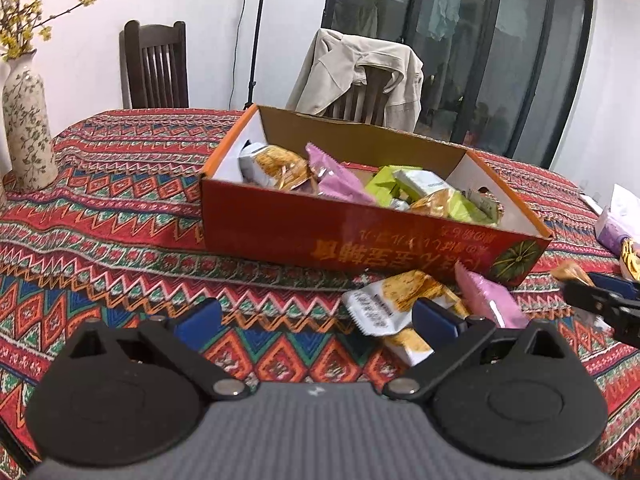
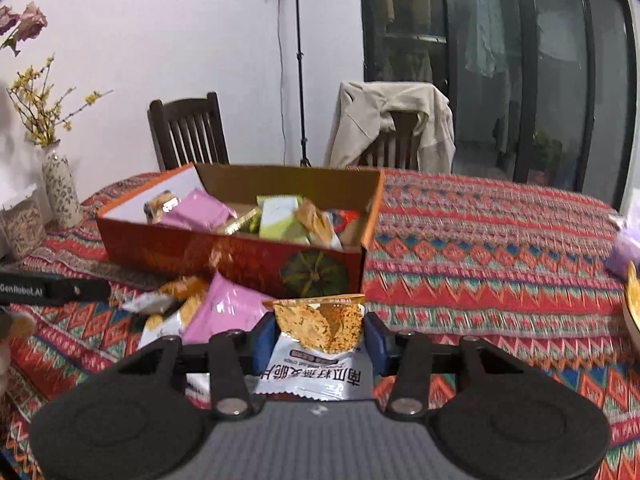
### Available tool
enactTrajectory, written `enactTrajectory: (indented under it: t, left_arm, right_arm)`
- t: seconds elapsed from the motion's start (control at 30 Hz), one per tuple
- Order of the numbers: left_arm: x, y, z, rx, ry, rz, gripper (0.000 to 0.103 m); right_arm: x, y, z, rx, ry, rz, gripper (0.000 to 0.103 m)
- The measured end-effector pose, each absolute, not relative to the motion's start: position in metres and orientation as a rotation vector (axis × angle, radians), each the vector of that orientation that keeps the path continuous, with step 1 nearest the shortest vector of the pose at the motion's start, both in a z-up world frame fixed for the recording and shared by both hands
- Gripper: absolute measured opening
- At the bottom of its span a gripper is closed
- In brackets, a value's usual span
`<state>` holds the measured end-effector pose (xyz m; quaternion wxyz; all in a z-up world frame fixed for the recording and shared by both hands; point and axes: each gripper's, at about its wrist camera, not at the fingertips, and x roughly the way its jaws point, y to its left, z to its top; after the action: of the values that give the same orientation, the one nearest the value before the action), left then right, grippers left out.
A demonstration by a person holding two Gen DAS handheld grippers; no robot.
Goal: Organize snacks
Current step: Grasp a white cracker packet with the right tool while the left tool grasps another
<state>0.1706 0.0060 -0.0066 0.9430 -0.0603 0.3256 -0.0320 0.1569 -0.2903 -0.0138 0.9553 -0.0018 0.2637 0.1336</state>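
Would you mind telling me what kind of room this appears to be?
Probably a home dining room: a table under a patterned tablecloth, wooden dining chairs, one with a jacket draped over it, and a flower vase.

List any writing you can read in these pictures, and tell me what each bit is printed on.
"GenRoboAI": white letters on the left gripper, seen from the right wrist view; first letters partly cut off.
"南瓜籽燕麦脆片": upside down on the crisp packet held in the right gripper.
Gold characters, upside down, on the red box: too blurred to read.
Small print on the white packet on the tablecloth: too small.
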Motion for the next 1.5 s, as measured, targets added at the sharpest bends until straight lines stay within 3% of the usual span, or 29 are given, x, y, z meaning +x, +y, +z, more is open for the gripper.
enactTrajectory:
  t: [0.4,0.87,1.0,1.17,1.23,1.5]
  left_arm:
    - [0.211,-0.036,-0.002,-0.114,0.713,-0.049,0.103]
    - [0.237,-0.038,-0.042,-0.164,0.814,-0.084,0.101]
    - [0.234,-0.037,-0.039,-0.152,0.799,-0.091,0.079]
    - [0.232,-0.035,-0.037,-0.162,0.789,-0.095,0.065]
    - [0.232,-0.034,-0.035,-0.162,0.784,-0.102,0.053]
    - [0.223,-0.039,-0.031,-0.111,0.768,-0.072,0.05]
  right_arm:
    - [0.184,-0.302,-0.028,0.106,0.522,0.266,0.046]
    - [0.177,-0.297,-0.034,0.1,0.52,0.295,0.046]
    - [0.177,-0.298,-0.035,0.094,0.525,0.292,0.046]
    - [0.178,-0.297,-0.036,0.091,0.531,0.287,0.046]
    - [0.178,-0.297,-0.036,0.091,0.53,0.288,0.046]
    - [0.176,-0.297,-0.035,0.091,0.515,0.289,0.046]
